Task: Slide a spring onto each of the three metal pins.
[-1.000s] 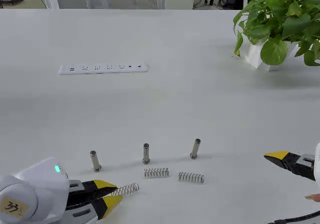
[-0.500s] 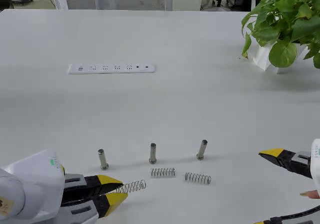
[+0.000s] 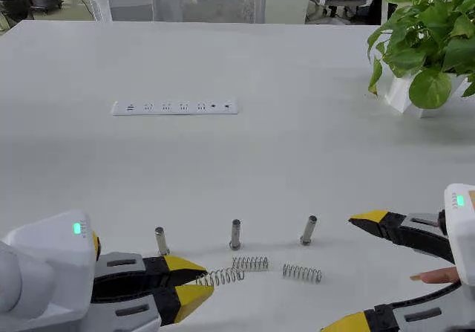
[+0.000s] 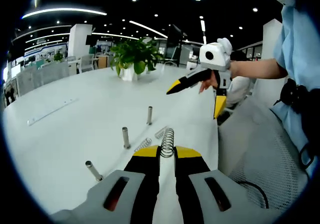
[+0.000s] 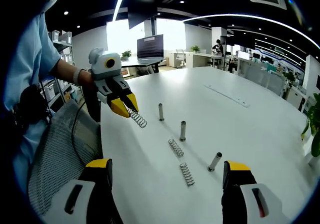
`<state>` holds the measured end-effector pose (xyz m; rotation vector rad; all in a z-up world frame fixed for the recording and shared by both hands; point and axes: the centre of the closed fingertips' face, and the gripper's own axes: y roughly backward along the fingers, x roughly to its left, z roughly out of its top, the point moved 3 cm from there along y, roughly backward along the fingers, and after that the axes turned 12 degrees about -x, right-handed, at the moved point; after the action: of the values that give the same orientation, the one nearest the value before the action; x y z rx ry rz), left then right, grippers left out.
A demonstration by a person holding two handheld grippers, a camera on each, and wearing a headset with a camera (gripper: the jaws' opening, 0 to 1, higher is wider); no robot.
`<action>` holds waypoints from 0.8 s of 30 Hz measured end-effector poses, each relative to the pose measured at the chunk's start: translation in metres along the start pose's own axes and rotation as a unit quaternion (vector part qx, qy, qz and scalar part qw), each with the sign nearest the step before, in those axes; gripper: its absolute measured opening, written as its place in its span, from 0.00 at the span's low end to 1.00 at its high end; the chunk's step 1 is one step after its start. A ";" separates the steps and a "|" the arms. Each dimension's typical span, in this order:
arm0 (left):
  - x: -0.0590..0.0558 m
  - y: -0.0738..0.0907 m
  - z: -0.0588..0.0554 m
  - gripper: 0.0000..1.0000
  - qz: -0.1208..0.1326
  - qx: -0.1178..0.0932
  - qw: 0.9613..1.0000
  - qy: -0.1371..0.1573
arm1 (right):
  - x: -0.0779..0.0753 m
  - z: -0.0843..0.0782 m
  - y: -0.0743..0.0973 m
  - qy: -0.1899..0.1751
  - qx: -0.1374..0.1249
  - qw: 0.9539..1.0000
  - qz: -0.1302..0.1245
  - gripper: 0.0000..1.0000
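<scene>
We work at a broad white table (image 3: 312, 161); a white pot (image 3: 401, 94) near its right edge holds a leafy plant (image 3: 427, 35). Open tabletop lies beyond the pins. Our right gripper (image 3: 356, 270) gapes wide. Our left gripper (image 3: 202, 280) pinches one spring (image 3: 223, 276) just before three standing pins (image 3: 235, 234).

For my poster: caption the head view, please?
Left gripper holds a spring near three standing pins; right gripper open.

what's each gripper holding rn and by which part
Left gripper: a small coiled metal spring, pinched at one end, the rest sticking out past the yellow tips. Right gripper: open, holding nothing.
</scene>
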<state>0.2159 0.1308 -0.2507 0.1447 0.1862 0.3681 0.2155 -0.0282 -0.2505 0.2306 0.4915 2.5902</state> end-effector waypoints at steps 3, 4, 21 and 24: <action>-0.006 -0.003 0.006 0.07 -0.017 -0.011 1.000 0.012 | 0.007 0.007 -0.007 -0.011 -0.011 0.999 0.030 0.80; -0.007 -0.003 0.009 0.07 -0.022 -0.014 1.000 0.013 | 0.008 0.009 -0.009 -0.012 -0.014 0.999 0.035 0.76; -0.026 -0.007 0.014 0.07 -0.084 -0.018 0.996 0.032 | 0.042 0.028 -0.026 0.008 -0.034 0.989 0.144 0.41; -0.028 -0.007 0.014 0.07 -0.088 -0.020 0.995 0.036 | 0.048 0.027 -0.026 0.012 -0.033 0.986 0.165 0.26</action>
<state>0.1956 0.1126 -0.2335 0.0742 0.2608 0.2021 0.1919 0.0250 -0.2316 0.2778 0.4017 2.9294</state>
